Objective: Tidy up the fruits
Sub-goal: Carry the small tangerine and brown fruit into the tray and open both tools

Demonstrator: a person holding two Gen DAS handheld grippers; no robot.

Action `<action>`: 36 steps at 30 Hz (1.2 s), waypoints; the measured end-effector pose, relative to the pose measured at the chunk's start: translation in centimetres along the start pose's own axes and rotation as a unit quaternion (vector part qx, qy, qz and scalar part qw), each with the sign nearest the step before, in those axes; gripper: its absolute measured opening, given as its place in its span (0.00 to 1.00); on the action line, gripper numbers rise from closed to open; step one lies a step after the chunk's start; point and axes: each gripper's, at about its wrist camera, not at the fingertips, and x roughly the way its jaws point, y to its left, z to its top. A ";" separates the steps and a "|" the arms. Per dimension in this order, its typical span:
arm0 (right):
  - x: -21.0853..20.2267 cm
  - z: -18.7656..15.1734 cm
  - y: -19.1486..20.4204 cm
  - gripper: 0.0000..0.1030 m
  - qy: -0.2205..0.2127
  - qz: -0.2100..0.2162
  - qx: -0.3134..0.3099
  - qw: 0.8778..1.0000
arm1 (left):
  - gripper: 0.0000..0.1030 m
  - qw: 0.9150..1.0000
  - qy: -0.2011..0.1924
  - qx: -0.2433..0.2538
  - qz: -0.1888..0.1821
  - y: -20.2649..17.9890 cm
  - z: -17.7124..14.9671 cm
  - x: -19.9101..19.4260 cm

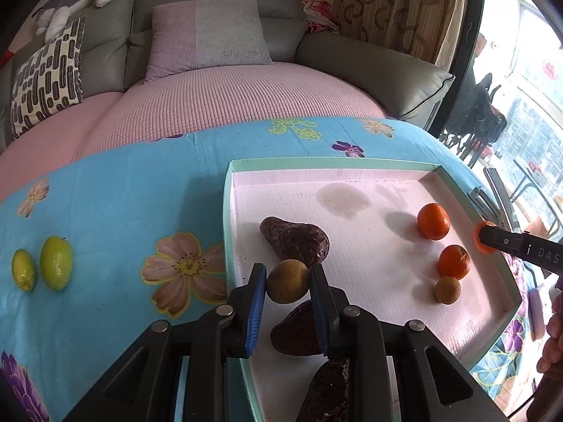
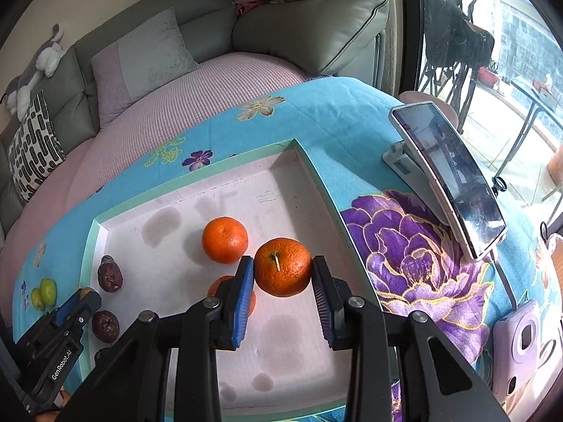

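Fruits lie partly in the tray [image 1: 457, 183], partly on the blue flowered cloth [image 1: 116, 193]. L gripper [image 1: 288, 283] has its blue pads closed on a round brown fruit [image 1: 286, 281], held above the tray's left part, w/ dark wrinkled fruits [image 1: 295, 239] just behind and below it. R gripper [image 2: 283, 269] holds an orange [image 2: 282, 267], stem facing the camera, both pads touching its sides, over the tray floor. Another orange [image 2: 224, 235] rests in the tray just beside and behind it, and a third one [image 2: 220, 286] shows partly behind the left finger. In the left wrist view two oranges and a small brown fruit [image 1: 447, 290] sit near the tray's right wall. Two green fruits [image 1: 42, 267] lie on the cloth, well apart from the tray. A phone on a stand [image 2: 450, 183] leans on the cloth right of the tray, and a small lilac device [image 2: 524, 341] lies near it.
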 end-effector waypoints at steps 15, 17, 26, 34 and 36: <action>1.4 -0.3 -0.1 0.34 0.032 -0.016 -0.003 0.999 | 0.26 1.000 0.013 -0.004 0.001 0.2 -0.1 0.6; 1.6 -0.4 -0.1 0.34 0.036 -0.018 -0.004 0.999 | 0.26 1.000 0.017 -0.006 -0.001 0.3 -0.2 0.8; 2.1 -0.6 0.0 0.35 0.047 -0.025 -0.009 0.999 | 0.27 1.000 0.029 -0.009 -0.004 0.1 -0.2 0.8; 2.3 -0.6 0.2 0.37 0.055 -0.028 -0.013 0.998 | 0.28 0.999 0.031 0.005 0.010 -0.2 0.3 0.0; 2.2 -0.6 0.3 0.42 0.055 -0.028 -0.015 0.998 | 0.29 0.999 0.029 0.005 0.013 -0.1 0.5 -0.4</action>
